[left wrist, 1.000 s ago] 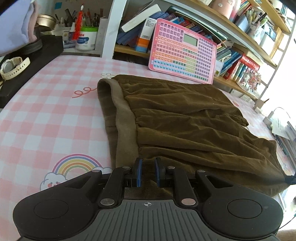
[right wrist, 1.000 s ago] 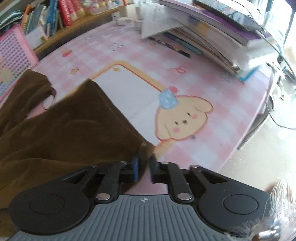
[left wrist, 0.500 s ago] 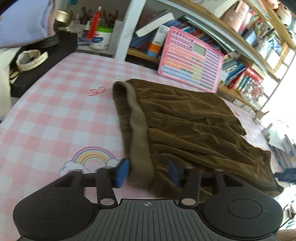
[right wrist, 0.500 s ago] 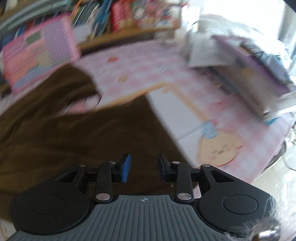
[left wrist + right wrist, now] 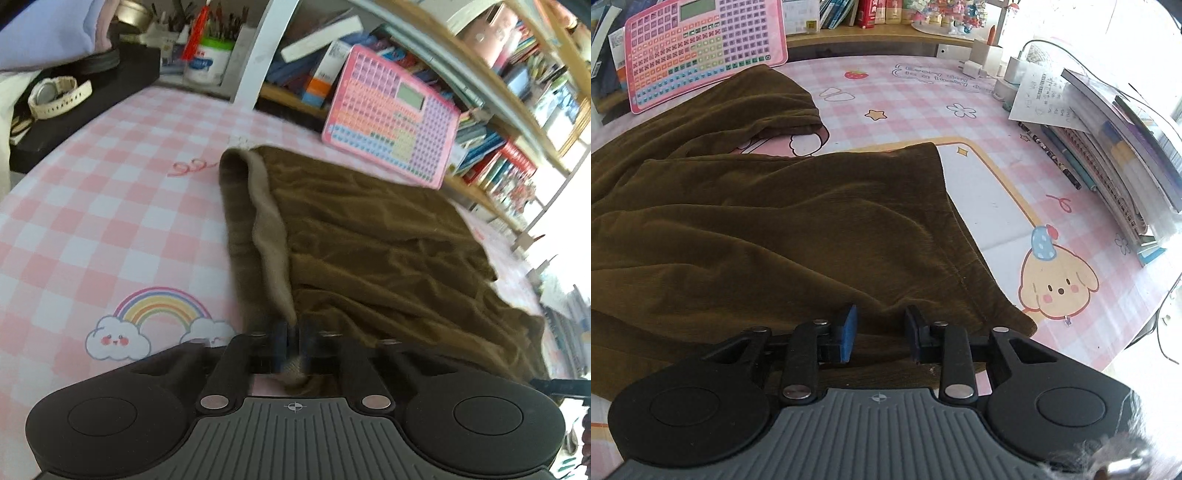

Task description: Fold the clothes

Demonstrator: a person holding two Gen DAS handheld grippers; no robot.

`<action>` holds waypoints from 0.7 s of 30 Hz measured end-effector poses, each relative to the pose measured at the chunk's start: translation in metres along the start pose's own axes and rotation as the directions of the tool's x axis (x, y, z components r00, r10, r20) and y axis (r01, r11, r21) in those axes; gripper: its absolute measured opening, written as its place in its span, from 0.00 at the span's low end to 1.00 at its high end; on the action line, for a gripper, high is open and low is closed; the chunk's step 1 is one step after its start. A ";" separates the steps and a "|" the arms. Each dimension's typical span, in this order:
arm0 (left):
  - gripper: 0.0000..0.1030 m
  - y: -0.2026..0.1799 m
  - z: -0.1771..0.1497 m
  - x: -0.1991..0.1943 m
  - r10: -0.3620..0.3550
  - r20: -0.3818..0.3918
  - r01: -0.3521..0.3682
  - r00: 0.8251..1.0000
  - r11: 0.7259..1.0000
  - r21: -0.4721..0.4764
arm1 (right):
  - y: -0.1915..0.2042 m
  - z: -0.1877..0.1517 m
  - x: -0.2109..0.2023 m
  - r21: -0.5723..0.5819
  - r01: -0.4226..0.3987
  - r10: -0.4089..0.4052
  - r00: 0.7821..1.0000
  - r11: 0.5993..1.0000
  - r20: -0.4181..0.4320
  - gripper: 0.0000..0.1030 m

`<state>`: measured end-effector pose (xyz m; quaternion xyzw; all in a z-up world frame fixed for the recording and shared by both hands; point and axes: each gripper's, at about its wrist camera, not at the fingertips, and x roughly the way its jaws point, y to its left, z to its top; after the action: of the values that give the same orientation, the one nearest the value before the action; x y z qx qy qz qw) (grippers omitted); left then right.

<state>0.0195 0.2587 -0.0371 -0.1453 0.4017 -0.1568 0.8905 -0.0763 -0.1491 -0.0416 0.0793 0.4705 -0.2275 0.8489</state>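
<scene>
No legible wording anywhere: cursive white lettering on pink checked bench cover [image 5: 934,79] at upper right too blurred, keypad toy [image 5: 701,48] symbols too small.

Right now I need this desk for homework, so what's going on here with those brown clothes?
A person with a gripper in each hand is folding brown shorts on the pink checked mat. The left gripper is pinched shut on the waistband at its near end. The right gripper is open over the near leg's hem, gripping nothing. The shorts lie spread out, not yet folded.
</scene>
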 end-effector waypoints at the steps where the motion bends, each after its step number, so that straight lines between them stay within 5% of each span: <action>1: 0.04 0.003 0.000 -0.004 0.009 0.010 -0.009 1.000 1.000 0.003 | 0.001 0.000 0.000 0.000 -0.003 0.003 1.000 1.000 -0.002 0.25; 7: 0.06 0.034 -0.001 -0.021 0.063 0.011 -0.062 0.998 0.998 -0.016 | 0.015 -0.004 -0.004 -0.023 -0.108 0.107 0.994 0.994 -0.032 0.26; 15: 0.13 0.038 -0.004 -0.023 0.091 0.008 -0.092 0.996 0.996 0.004 | 0.021 -0.004 -0.005 -0.042 -0.139 0.137 0.990 0.989 -0.040 0.29; 21: 0.32 0.032 0.004 -0.038 0.134 0.097 -0.136 0.986 0.991 0.008 | 0.007 0.014 -0.019 0.052 -0.212 0.212 0.977 0.976 0.007 0.34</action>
<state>0.0039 0.3035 -0.0216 -0.1185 0.3662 -0.0921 0.9184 -0.0704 -0.1417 -0.0186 0.1511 0.4526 -0.1482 0.8662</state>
